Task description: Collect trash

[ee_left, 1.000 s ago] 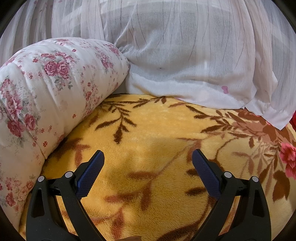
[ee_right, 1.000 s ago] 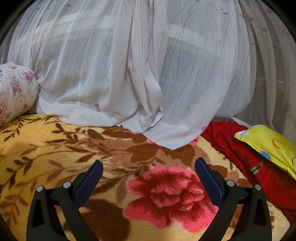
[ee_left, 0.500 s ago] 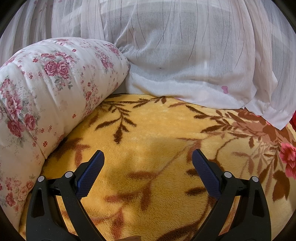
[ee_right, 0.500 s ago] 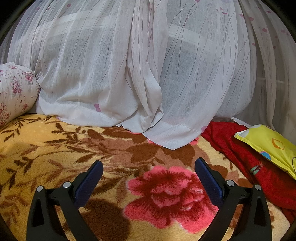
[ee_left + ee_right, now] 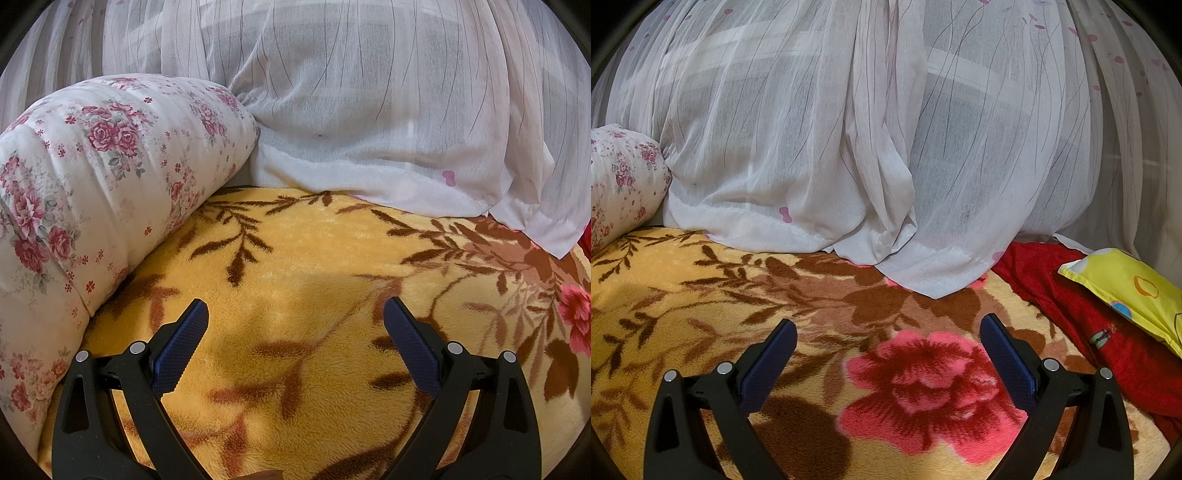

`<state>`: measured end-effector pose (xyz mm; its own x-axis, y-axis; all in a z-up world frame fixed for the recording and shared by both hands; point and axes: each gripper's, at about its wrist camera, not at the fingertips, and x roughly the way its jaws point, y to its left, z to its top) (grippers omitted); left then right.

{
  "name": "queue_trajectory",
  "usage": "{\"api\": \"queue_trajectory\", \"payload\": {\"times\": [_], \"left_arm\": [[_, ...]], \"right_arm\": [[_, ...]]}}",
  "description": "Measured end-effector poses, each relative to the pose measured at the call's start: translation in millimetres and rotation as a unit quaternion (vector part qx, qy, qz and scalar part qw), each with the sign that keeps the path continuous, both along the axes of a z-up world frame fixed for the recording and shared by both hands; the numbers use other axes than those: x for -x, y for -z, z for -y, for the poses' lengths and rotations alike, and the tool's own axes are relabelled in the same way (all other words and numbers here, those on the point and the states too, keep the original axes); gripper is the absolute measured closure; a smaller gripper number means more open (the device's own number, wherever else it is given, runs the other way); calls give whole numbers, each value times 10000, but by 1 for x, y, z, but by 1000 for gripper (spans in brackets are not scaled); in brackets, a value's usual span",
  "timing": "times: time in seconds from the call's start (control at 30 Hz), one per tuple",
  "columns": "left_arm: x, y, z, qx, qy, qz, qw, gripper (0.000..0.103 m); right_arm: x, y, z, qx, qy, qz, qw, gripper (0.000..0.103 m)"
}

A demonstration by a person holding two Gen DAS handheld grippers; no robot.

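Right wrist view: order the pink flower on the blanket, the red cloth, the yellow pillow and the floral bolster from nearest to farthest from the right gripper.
1. Pink flower, directly beneath the right gripper.
2. Red cloth, to the right.
3. Yellow pillow, lying on the red cloth at the far right.
4. Floral bolster, far left, against the curtain.

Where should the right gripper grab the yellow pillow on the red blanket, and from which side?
Take the yellow pillow by its near-left corner, coming in from its left with the right gripper. That corner juts out over the red blanket with its thin seam edge exposed; the rest runs out of view.
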<state>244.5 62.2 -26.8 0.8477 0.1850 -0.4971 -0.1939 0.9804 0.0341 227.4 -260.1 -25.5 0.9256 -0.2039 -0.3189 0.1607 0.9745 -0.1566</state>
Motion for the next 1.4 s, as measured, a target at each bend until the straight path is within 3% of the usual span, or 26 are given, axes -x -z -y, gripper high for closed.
{"api": "queue_trajectory", "payload": {"times": [1.4], "left_arm": [[4,1,-4,44,-90,56,9999,10]], "right_arm": [[0,1,0,8,-1,-5,10000,5]]}}
